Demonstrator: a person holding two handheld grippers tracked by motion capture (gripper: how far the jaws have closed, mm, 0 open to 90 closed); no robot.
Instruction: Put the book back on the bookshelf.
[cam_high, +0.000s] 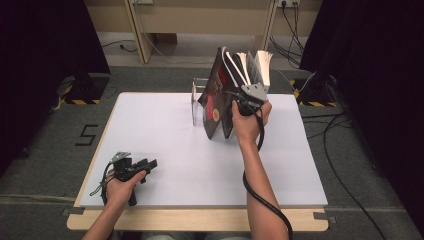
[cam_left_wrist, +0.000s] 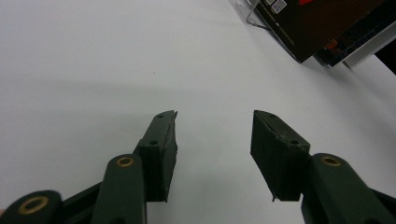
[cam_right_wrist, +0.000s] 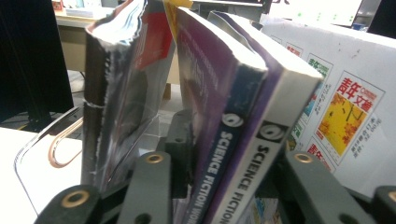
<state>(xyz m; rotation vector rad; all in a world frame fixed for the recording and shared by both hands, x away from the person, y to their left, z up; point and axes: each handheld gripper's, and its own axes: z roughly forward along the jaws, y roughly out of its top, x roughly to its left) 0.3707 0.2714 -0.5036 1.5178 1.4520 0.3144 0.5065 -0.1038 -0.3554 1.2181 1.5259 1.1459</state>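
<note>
Two science-fiction books (cam_right_wrist: 243, 154) seemingly between claw (cam_right_wrist: 229, 168) jaws.

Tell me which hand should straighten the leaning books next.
Right. The right gripper already has its fingers around the two Science Fiction World books at the clear bookend; the left gripper rests open, far away.

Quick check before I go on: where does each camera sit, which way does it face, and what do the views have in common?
High view: above the person's side, looking forward and down at the table; both forearms show.
Left gripper view: on the left gripper, facing across the table; open fingers show.
Right gripper view: on the right gripper, facing the books; fingers either side of two spines.
All three share the books.
</note>
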